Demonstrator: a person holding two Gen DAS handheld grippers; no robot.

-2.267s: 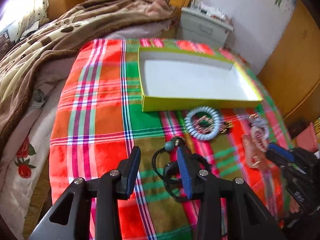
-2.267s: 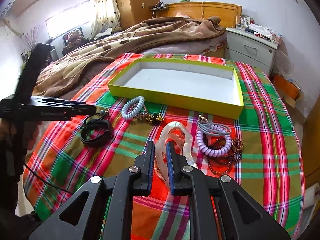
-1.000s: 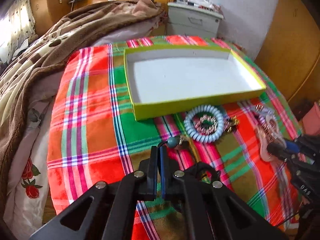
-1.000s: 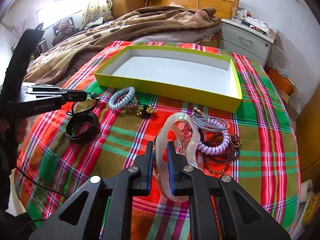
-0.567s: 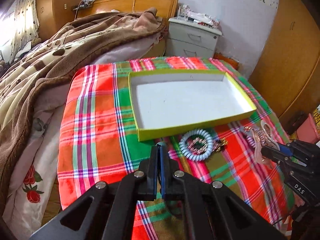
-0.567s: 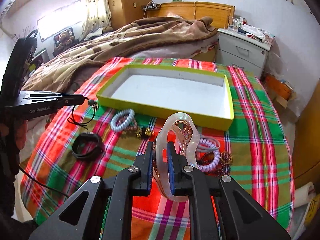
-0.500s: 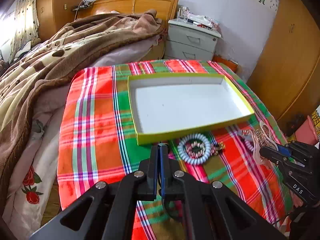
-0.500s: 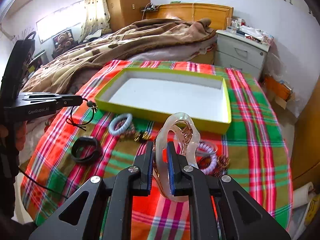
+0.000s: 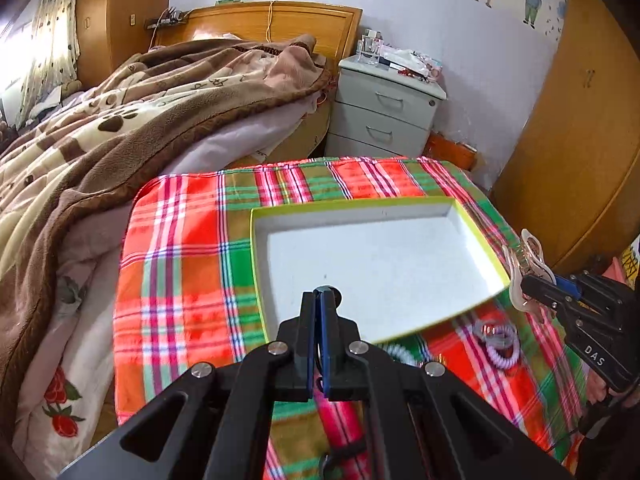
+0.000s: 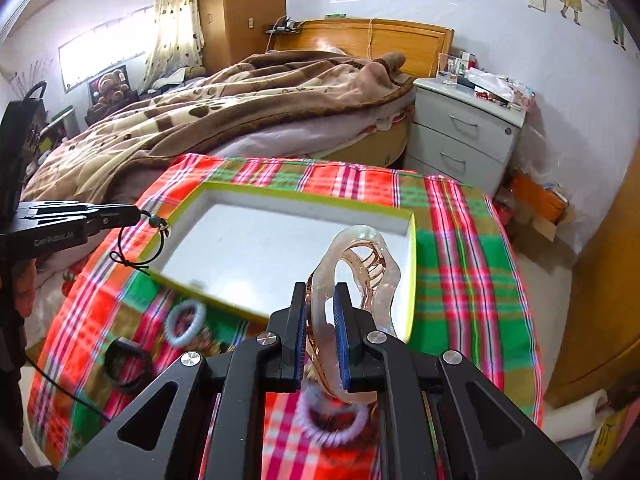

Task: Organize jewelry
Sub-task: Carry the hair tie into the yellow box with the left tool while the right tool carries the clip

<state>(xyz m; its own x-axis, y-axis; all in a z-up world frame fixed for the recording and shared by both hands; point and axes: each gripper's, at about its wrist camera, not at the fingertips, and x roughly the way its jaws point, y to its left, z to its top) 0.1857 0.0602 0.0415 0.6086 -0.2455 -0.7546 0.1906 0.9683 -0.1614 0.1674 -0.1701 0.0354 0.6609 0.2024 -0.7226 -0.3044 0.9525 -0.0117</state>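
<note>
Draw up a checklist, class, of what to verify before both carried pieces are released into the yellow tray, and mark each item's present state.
1. Left hand-held gripper shut on the black cord: ok.
2. Right hand-held gripper shut on the hair claw: ok.
3. Yellow tray floor bare where the pieces would land: ok.
4. Black cord hangs over the tray's left rim, not yet inside: not ok.
5. Hair claw over the tray interior: cannot tell.
6. The two hand-held grippers apart from each other: ok.

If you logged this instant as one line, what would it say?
left tongs: shut on cord | right tongs: shut on clip | both over tray | tray empty
</note>
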